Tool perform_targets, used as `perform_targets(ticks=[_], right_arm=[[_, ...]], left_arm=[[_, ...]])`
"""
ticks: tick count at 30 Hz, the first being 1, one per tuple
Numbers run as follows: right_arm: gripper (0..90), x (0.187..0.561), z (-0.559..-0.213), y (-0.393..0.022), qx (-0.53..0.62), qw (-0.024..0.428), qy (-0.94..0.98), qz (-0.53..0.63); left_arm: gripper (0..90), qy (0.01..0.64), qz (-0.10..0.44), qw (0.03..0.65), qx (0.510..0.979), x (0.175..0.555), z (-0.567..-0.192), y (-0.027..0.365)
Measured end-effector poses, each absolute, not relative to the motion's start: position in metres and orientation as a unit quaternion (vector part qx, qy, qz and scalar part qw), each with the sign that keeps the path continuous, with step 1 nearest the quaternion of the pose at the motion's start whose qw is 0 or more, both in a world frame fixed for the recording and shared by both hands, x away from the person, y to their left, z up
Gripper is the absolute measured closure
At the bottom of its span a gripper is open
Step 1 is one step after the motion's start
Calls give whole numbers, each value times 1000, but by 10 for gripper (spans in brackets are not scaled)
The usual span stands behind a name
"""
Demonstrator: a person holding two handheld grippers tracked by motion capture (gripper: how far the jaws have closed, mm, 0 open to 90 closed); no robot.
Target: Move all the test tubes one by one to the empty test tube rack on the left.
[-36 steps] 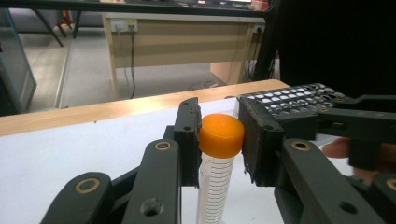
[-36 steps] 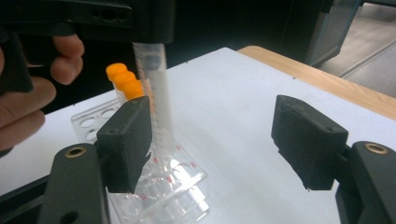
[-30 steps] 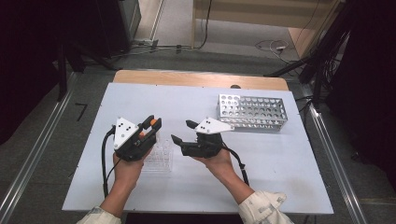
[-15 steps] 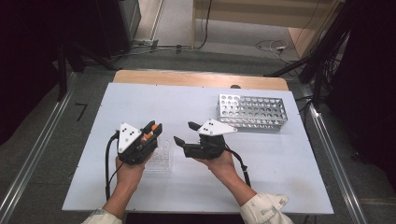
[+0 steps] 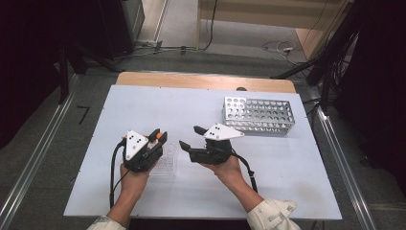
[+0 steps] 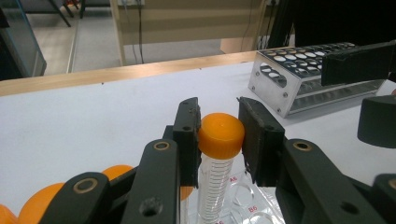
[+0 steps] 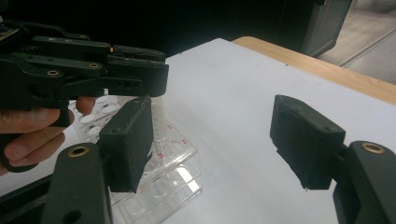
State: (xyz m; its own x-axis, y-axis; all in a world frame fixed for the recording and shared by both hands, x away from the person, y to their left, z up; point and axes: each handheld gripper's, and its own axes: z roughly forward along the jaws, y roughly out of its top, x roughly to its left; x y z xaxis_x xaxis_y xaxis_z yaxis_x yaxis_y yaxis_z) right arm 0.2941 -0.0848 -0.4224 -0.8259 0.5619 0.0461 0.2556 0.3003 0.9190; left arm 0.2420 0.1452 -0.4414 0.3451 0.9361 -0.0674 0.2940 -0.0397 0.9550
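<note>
The left gripper [image 6: 218, 140] clamps the orange-capped tube [image 6: 217, 158] upright over the clear rack [image 5: 165, 163], at seven o'clock from the metal rack [image 5: 258, 115]. The right gripper [image 7: 224, 140] gapes empty nearby. Step in hand: seating or lifting; next needs a straight vertical move

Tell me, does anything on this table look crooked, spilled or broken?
Nothing stands out. The clear plastic tube with the orange cap stands upright in the left claw, over the clear plastic rack. The perforated metal rack sits square on the white table, with no spill or damage visible.
</note>
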Motion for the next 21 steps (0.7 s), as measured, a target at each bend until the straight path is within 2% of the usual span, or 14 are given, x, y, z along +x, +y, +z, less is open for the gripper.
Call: perform_targets(ticks=[3, 8, 13, 21], right_arm=[[289, 294, -423, -86, 258, 145, 793, 532], [276, 295, -424, -88, 263, 147, 791, 533], [264, 297, -425, -93, 271, 153, 789, 530], [247, 301, -431, -117, 296, 170, 786, 515]], left_arm=[[687, 476, 320, 506, 644, 242, -440, 145], [581, 477, 323, 512, 637, 239, -437, 147], [402, 485, 325, 514, 629, 236, -432, 152], [267, 499, 317, 507, 627, 234, -430, 161]])
